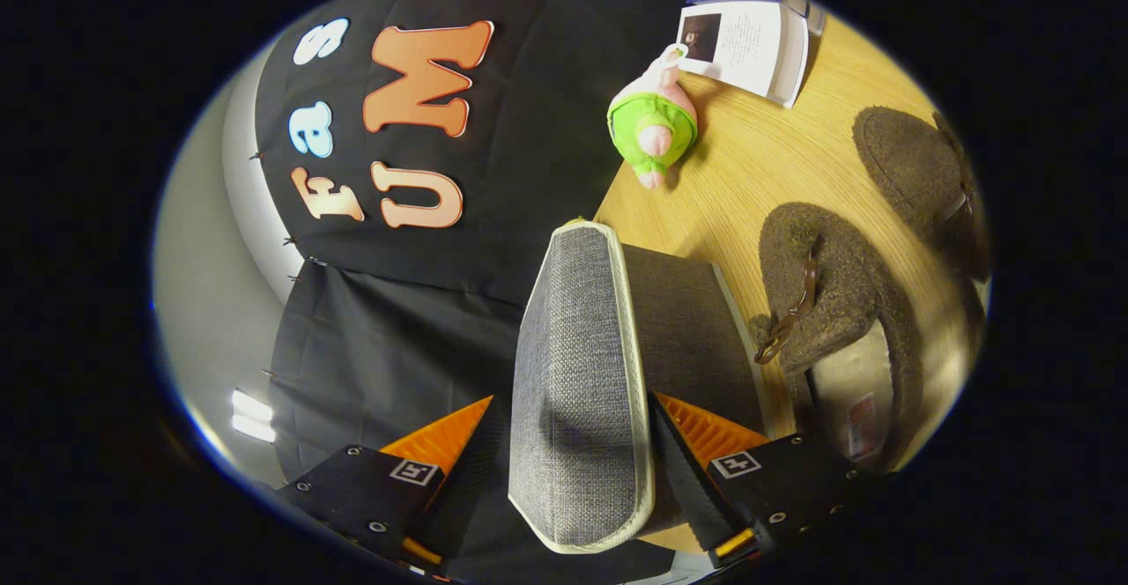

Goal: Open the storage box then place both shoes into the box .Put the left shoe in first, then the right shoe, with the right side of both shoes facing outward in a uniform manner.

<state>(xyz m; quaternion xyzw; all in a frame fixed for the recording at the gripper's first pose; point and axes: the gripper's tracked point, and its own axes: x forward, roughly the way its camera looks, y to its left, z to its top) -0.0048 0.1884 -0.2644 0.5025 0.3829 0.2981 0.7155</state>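
My gripper [577, 413] is shut on the grey fabric lid [573, 329] of the storage box, whose white-trimmed edge stands up between the two fingers [696, 470]. The lid is lifted, tilted away from the dark grey box body [687, 329] just behind it. Two brown fuzzy shoes lie on the wooden table [758, 171] beyond the box. The nearer shoe [837, 277] rests right beside the box with its strap and pale insole showing. The second shoe [916, 171] lies a little farther off, apart from the first.
A green and pink plush toy [652, 122] lies on the table near the booth's black wall. An open book [753, 43] and another book behind it sit past the toy. Bare wood runs between the toy and the shoes.
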